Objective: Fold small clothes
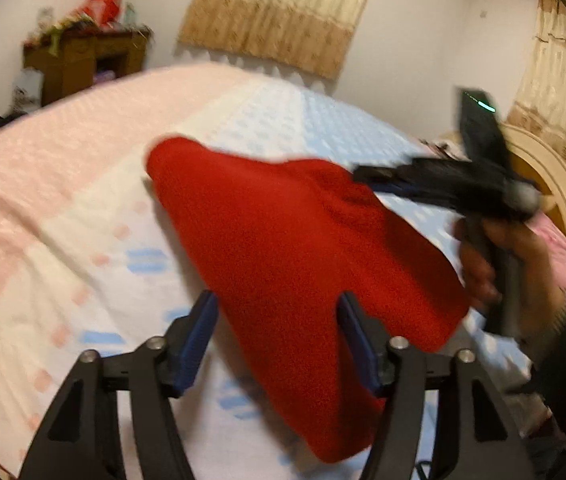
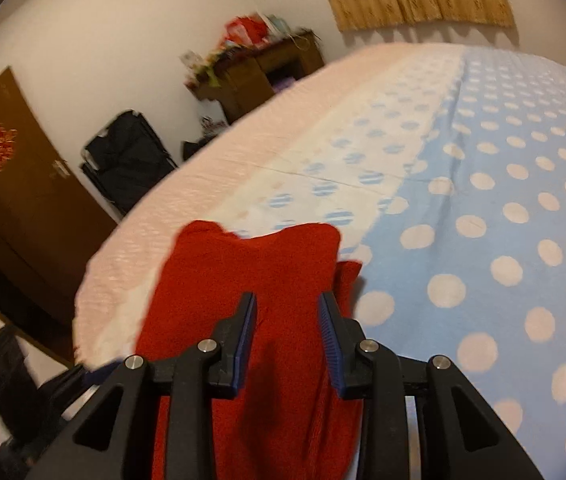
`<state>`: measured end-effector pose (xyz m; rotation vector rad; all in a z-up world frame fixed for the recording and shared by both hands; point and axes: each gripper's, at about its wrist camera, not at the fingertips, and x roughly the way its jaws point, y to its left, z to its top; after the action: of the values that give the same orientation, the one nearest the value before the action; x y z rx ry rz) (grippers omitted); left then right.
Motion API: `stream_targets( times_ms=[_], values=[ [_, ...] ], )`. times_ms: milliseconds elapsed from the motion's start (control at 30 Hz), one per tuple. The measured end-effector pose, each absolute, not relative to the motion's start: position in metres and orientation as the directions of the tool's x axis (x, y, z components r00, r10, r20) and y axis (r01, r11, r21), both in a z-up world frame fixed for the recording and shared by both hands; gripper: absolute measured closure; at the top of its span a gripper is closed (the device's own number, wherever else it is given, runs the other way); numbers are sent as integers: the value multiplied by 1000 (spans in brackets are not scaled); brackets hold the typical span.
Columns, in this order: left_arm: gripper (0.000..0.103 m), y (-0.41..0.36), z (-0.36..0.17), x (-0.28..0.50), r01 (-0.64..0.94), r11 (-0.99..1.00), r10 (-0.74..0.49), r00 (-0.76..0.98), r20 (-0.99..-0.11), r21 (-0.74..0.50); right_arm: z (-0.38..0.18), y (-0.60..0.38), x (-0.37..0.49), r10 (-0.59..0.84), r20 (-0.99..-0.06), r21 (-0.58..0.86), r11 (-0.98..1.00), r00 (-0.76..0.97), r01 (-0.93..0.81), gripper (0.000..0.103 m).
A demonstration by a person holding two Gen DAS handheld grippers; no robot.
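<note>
A small red garment [image 1: 291, 240] lies folded on the bed; it also shows in the right wrist view [image 2: 267, 280]. My left gripper [image 1: 279, 316] is open, its blue-padded fingers standing either side of the garment's near part, above it. My right gripper [image 2: 287, 312] is open over the same red garment, jaws apart with the cloth below them. In the left wrist view the right gripper [image 1: 367, 178] reaches in from the right, held by a hand, its tips at the garment's far right edge, blurred.
The bed [image 2: 483, 184] has a sheet in pink, white and blue with dots. A wooden cabinet [image 1: 83, 60] with clutter stands by the far wall. A brown door [image 2: 7, 184] and a black bag [image 2: 127, 160] are left. A headboard [image 1: 551, 184] is right.
</note>
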<state>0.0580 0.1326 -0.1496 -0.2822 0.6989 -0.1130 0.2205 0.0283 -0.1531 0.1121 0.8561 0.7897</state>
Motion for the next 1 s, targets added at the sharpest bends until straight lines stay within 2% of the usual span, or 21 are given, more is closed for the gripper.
stream_targets(
  times_ms=[233, 333, 400, 467, 533, 600, 700, 1000],
  values=[
    [35, 133, -151, 49, -31, 969, -143, 734, -664, -244, -130, 4, 161, 624, -618, 313, 753, 478, -578, 68],
    [25, 128, -140, 44, -42, 979, -106, 735, -670, -201, -123, -7, 133, 583, -614, 271, 789, 532, -552, 55],
    [22, 123, -126, 35, -36, 981, -96, 757, -646, -188, -122, -12, 122, 573, -614, 258, 795, 542, -549, 54],
    [12, 119, -118, 33, -28, 984, -90, 774, -626, -177, -119, -16, 109, 552, -623, 232, 808, 555, -542, 54],
    [8, 114, -107, 30, -22, 986, -83, 794, -603, -165, -113, -20, 98, 544, -618, 216, 812, 568, -542, 54],
    [8, 109, -97, 27, -1, 987, -93, 809, -580, -160, -105, -24, 88, 536, -604, 199, 818, 590, -540, 53],
    [5, 103, -87, 26, 19, 989, -99, 825, -557, -148, -90, -32, 74, 525, -574, 176, 828, 628, -532, 44],
    [4, 98, -80, 22, 37, 989, -109, 841, -530, -143, -74, -36, 54, 538, -538, 166, 822, 649, -544, 43]
  ],
)
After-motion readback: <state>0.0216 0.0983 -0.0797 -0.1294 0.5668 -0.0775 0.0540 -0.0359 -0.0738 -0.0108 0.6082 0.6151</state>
